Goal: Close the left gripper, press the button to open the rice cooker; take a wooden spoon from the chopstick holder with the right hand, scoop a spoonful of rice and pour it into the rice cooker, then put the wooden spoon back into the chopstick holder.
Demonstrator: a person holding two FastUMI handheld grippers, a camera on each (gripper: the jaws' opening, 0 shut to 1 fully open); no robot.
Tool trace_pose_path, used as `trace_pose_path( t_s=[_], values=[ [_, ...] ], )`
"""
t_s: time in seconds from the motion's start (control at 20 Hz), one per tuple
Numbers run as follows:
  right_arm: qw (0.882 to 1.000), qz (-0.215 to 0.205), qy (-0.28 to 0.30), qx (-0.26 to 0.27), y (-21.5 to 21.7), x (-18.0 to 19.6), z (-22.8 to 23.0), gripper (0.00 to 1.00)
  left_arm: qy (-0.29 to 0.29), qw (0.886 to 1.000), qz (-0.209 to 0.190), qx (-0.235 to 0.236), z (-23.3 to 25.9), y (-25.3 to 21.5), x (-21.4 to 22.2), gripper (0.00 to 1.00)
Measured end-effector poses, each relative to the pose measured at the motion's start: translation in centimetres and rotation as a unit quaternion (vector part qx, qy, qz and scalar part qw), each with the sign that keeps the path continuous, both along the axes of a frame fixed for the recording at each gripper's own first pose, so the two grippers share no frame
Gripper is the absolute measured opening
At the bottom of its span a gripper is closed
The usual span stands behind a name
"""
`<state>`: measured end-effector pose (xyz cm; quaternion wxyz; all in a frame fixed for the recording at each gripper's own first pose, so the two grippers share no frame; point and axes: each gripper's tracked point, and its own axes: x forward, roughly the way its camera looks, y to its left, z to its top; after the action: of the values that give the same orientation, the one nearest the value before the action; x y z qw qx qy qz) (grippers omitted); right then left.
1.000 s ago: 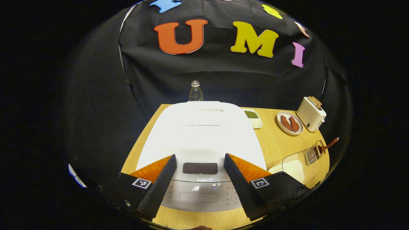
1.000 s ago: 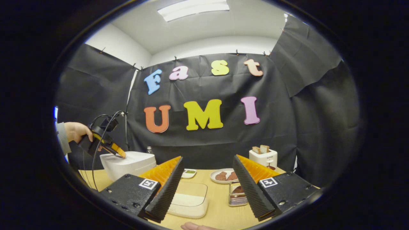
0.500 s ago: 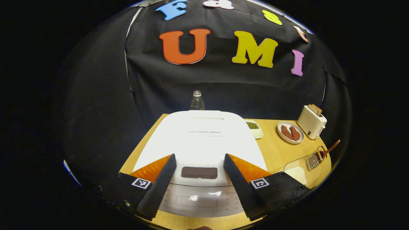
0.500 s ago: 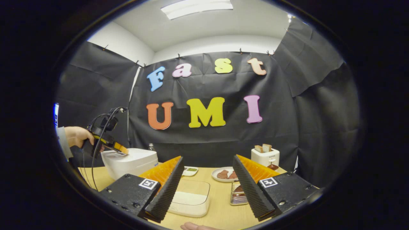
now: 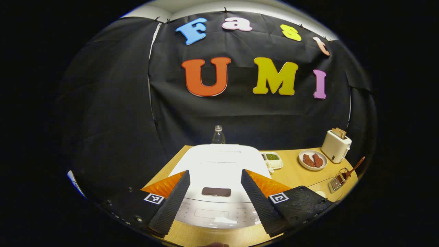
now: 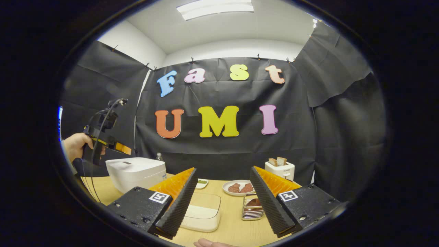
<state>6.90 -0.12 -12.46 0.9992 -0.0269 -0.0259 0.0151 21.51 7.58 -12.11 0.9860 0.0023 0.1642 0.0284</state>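
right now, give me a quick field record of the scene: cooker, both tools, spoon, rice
cooker: white rice cooker, lid shut, dark oblong button near its front edge
left tool: open, above the cooker's front, fingers either side of the button, not touching it
right tool: open, empty, above the wooden table
spoon: brown wooden spoon standing in the wire chopstick holder
rice: white rice in the clear plastic box

Left gripper (image 5: 214,185) held aloft by a hand (image 6: 74,145), jaws spread wide; right gripper (image 6: 223,192) likewise gaping, empty.
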Motion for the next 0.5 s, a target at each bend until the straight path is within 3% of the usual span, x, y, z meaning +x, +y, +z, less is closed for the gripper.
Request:
trace_pose_path(
  t_s=[0.3,0.45,0.5],
  values=[
    [0.999,-0.027,0.021,0.004,-0.8,-2.4,1.3,1.00,-0.060,0.997,-0.037,-0.004,4.5,-4.6,-6.3,0.95],
    [0.999,-0.033,0.011,0.005,-0.5,-4.3,3.2,1.00,-0.086,0.996,-0.025,0.008,5.5,-5.0,-9.4,0.95],
    [0.999,-0.035,0.003,0.007,-0.3,-4.9,3.8,0.92,-0.085,0.996,-0.021,0.012,5.3,-5.1,-10.4,0.96]
  ],
)
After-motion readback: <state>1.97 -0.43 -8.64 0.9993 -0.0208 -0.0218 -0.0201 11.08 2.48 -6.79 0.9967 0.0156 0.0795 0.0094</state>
